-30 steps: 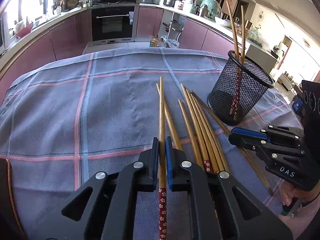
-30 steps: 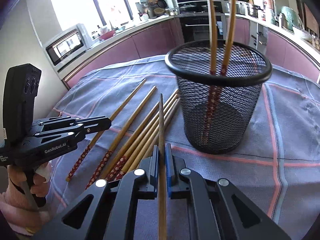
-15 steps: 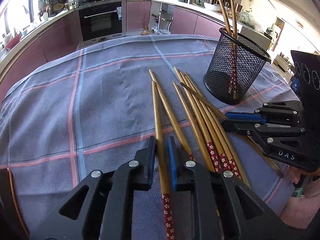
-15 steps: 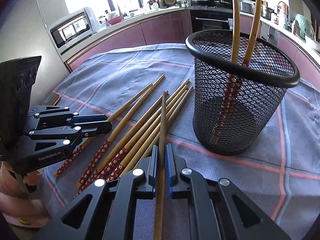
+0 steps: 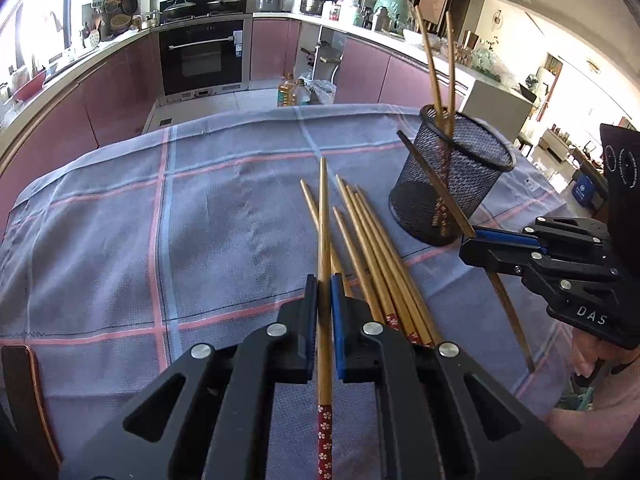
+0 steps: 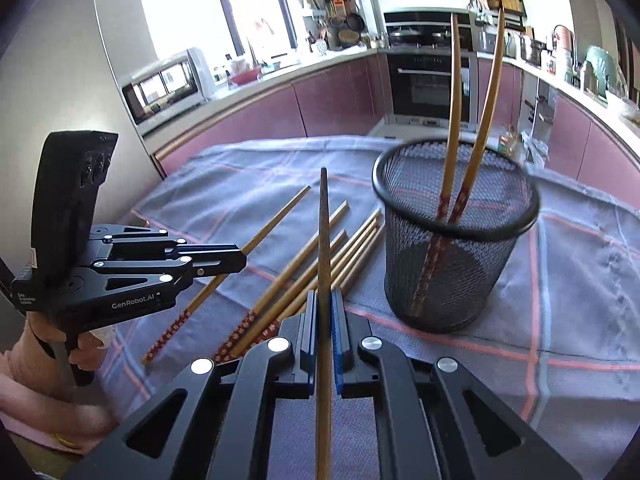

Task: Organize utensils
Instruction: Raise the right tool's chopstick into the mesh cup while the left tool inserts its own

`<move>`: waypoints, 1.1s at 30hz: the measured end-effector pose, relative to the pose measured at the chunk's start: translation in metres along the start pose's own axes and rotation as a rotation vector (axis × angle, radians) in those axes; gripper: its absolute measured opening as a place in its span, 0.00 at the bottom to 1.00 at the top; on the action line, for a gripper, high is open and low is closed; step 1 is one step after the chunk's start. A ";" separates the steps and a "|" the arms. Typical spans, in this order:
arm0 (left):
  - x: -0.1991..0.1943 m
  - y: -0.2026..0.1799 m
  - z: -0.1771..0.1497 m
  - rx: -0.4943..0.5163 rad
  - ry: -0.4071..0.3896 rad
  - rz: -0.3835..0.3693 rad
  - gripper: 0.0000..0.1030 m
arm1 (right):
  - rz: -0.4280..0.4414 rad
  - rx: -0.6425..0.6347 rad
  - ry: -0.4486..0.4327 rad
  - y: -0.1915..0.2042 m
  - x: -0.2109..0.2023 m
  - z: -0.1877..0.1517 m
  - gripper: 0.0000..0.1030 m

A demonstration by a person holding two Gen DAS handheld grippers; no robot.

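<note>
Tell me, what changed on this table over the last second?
Both grippers lifted their chopsticks off the pile. The left gripper, half open a moment ago, shut on its chopstick and raised it. The right gripper tilted its chopstick upward. The mesh cup kept its two chopsticks.

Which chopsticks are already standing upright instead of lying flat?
The two chopsticks leaning in the black mesh cup; the loose chopsticks lie on the cloth.
</note>
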State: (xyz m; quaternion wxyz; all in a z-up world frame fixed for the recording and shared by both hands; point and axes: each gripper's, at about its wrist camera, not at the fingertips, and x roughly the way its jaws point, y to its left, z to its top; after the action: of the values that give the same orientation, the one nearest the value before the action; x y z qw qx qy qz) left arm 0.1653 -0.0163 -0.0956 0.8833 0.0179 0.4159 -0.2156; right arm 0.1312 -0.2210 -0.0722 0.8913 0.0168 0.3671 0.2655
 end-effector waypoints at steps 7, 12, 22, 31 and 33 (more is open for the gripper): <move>-0.051 -0.012 0.018 0.017 -0.115 -0.094 0.07 | 0.021 0.017 -0.105 -0.011 -0.039 0.014 0.06; -0.083 -0.018 0.030 0.020 -0.197 -0.136 0.07 | 0.051 0.022 -0.169 -0.016 -0.061 0.023 0.06; -0.110 -0.033 0.064 0.024 -0.312 -0.184 0.07 | 0.035 0.005 -0.268 -0.026 -0.087 0.053 0.06; -0.117 -0.063 0.106 0.049 -0.396 -0.220 0.07 | 0.006 -0.027 -0.354 -0.037 -0.115 0.085 0.06; -0.117 -0.069 0.115 0.060 -0.410 -0.218 0.07 | -0.005 -0.030 -0.373 -0.040 -0.119 0.090 0.06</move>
State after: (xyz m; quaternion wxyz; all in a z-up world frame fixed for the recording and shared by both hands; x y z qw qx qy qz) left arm 0.1560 -0.0608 0.0770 0.9199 -0.0450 0.2205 -0.3211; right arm 0.1392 -0.2988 0.0615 0.9447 0.0518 0.1915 0.2610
